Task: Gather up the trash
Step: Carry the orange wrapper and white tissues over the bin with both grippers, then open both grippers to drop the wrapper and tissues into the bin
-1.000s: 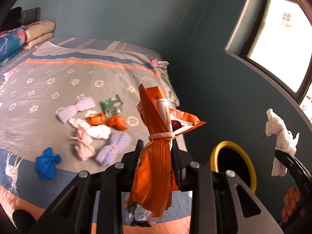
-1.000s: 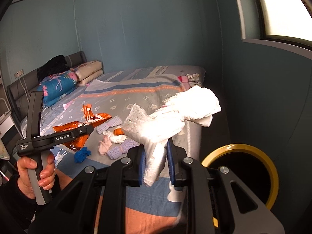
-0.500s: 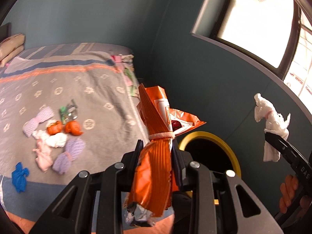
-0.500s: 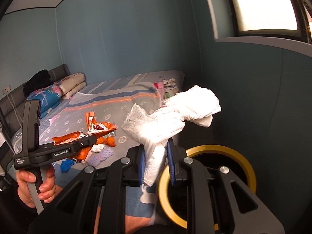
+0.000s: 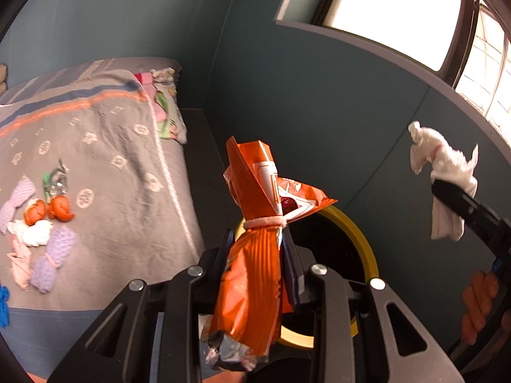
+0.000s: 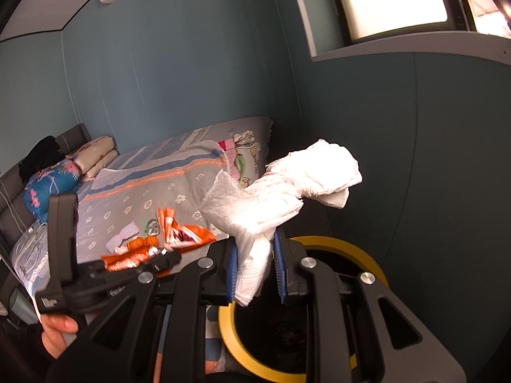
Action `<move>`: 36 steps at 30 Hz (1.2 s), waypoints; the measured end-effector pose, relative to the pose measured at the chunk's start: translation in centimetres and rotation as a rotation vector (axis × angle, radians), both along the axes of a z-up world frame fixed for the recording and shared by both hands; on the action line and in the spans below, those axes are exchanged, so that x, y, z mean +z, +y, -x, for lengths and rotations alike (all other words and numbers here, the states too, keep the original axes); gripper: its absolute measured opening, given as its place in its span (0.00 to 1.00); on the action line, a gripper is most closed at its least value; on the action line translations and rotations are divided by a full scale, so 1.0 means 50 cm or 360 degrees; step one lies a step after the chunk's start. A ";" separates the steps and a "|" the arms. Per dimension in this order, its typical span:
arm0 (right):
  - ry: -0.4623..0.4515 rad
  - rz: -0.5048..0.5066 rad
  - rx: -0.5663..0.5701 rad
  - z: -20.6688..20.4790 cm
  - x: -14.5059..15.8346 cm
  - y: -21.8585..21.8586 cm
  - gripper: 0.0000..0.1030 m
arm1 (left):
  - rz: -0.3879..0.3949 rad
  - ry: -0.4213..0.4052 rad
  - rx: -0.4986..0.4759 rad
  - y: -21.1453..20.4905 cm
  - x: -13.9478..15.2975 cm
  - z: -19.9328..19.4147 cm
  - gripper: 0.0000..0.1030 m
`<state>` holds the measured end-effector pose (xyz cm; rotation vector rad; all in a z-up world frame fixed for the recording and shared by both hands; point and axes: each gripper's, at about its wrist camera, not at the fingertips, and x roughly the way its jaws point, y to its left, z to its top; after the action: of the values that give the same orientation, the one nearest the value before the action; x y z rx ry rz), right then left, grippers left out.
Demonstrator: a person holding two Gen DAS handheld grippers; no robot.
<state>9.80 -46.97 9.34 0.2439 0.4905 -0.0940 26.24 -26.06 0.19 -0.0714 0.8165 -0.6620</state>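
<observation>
Bed [image 5: 105, 166]: remaining trash lies here, uncollected.
Bin [image 6: 357, 250]: yellow-rimmed, on the floor beside the bed, under both claws, likely the drop point.
Left claw [image 5: 257, 252]: clamped on orange wrapper [image 5: 255, 223], above the rim.
Right claw [image 6: 255, 266]: clamped on white tissue [image 6: 281, 191], above the opening.

I'm seeing the bin [image 5: 367, 252] standing on the floor to the right of the bed [image 5: 121, 191], below the window [image 5: 392, 3]. Scraps [image 5: 41, 229] are lying on the bed's near left part, pillows [image 6: 95, 156] at its far end.
</observation>
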 end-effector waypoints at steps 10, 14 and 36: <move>0.0033 -0.0071 -0.0048 -0.035 -0.028 -0.046 0.19 | -0.0046 0.0080 -0.0091 -0.095 -0.066 -0.008 0.26; 0.0057 -0.0117 -0.0051 -0.059 -0.047 -0.068 0.19 | -0.0044 0.0137 -0.0110 -0.123 -0.089 -0.015 0.26; 0.0013 -0.0215 -0.0104 -0.050 -0.043 -0.084 0.43 | 0.0065 0.0087 -0.0085 -0.074 -0.066 -0.001 0.70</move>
<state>12.28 -51.17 7.19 0.3923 0.4977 -0.1260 26.28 -29.76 -3.09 -0.1050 0.8599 -0.7300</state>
